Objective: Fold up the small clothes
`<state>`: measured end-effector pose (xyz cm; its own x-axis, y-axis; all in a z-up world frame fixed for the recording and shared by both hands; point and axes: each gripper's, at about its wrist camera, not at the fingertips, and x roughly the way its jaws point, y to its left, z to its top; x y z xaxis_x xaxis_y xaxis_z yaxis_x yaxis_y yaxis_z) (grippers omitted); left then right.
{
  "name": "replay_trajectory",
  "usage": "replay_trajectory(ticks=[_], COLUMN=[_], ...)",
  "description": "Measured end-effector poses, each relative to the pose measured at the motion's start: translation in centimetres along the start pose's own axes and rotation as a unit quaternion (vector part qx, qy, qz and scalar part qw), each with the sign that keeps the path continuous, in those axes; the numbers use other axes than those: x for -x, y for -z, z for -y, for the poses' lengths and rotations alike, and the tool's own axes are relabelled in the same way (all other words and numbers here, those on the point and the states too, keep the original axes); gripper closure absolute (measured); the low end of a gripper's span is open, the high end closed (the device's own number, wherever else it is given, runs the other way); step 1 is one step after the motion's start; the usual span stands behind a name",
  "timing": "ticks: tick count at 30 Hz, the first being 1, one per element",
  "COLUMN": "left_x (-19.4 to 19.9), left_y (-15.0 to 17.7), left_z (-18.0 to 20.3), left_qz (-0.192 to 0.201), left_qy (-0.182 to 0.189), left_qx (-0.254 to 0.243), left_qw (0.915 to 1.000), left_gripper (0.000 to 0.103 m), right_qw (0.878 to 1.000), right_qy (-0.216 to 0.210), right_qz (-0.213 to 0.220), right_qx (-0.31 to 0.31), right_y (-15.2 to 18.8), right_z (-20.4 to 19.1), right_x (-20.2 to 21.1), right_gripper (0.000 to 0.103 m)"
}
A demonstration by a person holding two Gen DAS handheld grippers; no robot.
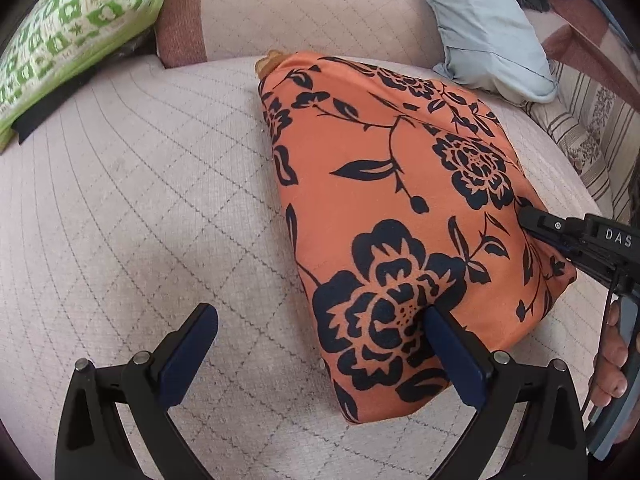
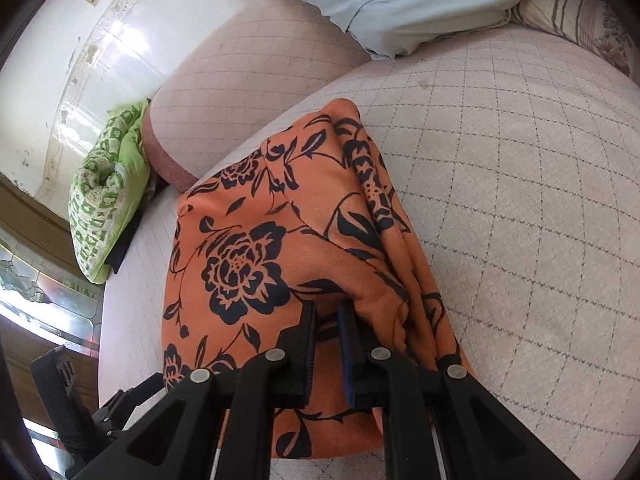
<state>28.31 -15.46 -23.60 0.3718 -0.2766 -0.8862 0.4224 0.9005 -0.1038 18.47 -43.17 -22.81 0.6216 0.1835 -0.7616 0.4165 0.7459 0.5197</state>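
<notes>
An orange garment with black flower print (image 1: pixel 384 208) lies folded on the pale quilted cushion (image 1: pixel 132 208). My left gripper (image 1: pixel 320 316) is open at the garment's near edge; its right finger (image 1: pixel 452 352) rests on the cloth and its left finger (image 1: pixel 188 348) is over bare cushion. My right gripper (image 2: pixel 326 320) is nearly shut, with a narrow gap between its pads, pinching a fold of the garment (image 2: pixel 280 248). It shows in the left wrist view (image 1: pixel 532 220) at the garment's right side.
A green patterned pillow (image 1: pixel 68 40) lies at the far left of the cushion. A light blue pillow (image 1: pixel 488 24) and a striped pillow (image 1: pixel 588 136) lie at the back right. A white tiled wall (image 2: pixel 80 40) is beyond the sofa's arm.
</notes>
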Motion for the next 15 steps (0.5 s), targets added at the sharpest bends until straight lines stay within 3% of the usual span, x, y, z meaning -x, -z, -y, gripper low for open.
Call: replay_trajectory(ticks=[8, 12, 15], left_x=[0.5, 0.8, 0.5], left_y=[-0.2, -0.1, 0.0], left_z=[0.7, 0.6, 0.8], left_qz=[0.016, 0.016, 0.013], left_qy=[-0.017, -0.017, -0.017], left_qx=[-0.009, -0.009, -0.011], left_qw=[0.9997, 0.9997, 0.9997], left_gripper=[0.001, 0.001, 0.001], right_qw=[1.0, 0.998, 0.998], right_qy=[-0.003, -0.038, -0.059], right_qz=[0.003, 0.032, 0.026], right_qx=[0.006, 0.031, 0.029], right_y=[-0.2, -2.1, -4.4], right_z=[-0.5, -2.2, -3.0], right_x=[-0.2, 0.9, -0.2], right_gripper=[0.089, 0.089, 0.089])
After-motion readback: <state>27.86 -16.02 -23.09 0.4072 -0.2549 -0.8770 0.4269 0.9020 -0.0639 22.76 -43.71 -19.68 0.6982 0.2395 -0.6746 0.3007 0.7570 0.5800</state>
